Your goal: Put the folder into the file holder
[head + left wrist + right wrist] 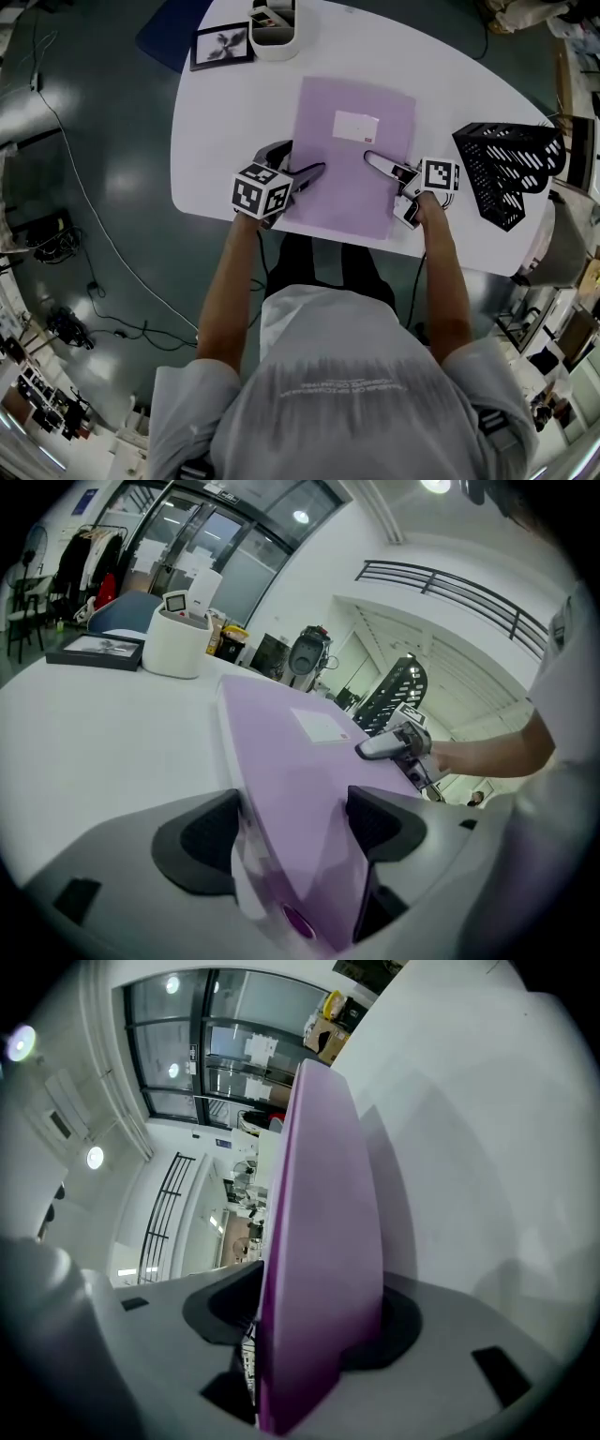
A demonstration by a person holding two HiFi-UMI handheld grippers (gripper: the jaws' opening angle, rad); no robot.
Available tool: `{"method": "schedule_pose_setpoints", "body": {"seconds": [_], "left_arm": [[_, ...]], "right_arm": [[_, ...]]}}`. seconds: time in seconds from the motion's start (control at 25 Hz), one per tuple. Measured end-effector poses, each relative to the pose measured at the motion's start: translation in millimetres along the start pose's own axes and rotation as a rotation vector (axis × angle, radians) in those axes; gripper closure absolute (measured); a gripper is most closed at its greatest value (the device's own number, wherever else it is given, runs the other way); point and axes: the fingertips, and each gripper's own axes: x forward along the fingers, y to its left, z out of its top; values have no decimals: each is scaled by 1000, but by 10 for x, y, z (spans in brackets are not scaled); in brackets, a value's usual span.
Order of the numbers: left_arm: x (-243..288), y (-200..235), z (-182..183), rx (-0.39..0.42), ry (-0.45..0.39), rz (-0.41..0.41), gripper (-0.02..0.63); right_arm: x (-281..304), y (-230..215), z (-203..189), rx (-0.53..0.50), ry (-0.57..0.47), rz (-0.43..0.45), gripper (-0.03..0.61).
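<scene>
counter [211, 141]: white, rounded, with a bare surface on the left between its left edge and the folder. the floor [94, 187] to the left carries loose cables.

far edge, left: a black picture frame [222, 44] lies flat. just right of it stands a white desk organiser [273, 42]. it holds small items that are too small to identify. both stand well clear of the folder's far edge.

left tool [306, 159]: released. its jaws stand apart astride the left edge of the folder, and the sheet passes obliquely through the gap in the left gripper view.

folder [352, 155]: purple, lying at the middle of the counter, with a white label [357, 125] on its far half. its near edge lies at the counter's near edge, directly in front of the person. it has bare counter on both long sides.

right tool [370, 157]: released. in the right gripper view its jaws stand apart with the folder's right part between them. its upper finger [384, 165] lies over the folder's face, reaching in from the right.

file holder [506, 169]: black mesh, on the counter's right part near the right edge. it is apart from the folder, just beyond the right tool's marker cube [439, 175]. only that tool and the hand holding it lie between the folder and the file holder.
</scene>
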Motion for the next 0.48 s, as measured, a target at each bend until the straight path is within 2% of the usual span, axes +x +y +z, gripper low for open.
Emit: {"method": "schedule_pose_setpoints", "body": {"seconds": [0.12, 0.32, 0.48], "left_arm": [[-23, 7, -8, 4, 4, -1, 249], [-76, 5, -6, 5, -5, -50, 247], [-98, 5, 7, 4, -13, -60, 247]], "right_arm": [[15, 18, -71, 33, 7, 4, 330], [7, 190, -139, 9, 1, 118, 373], [7, 220, -160, 1, -16, 114, 374]]}}
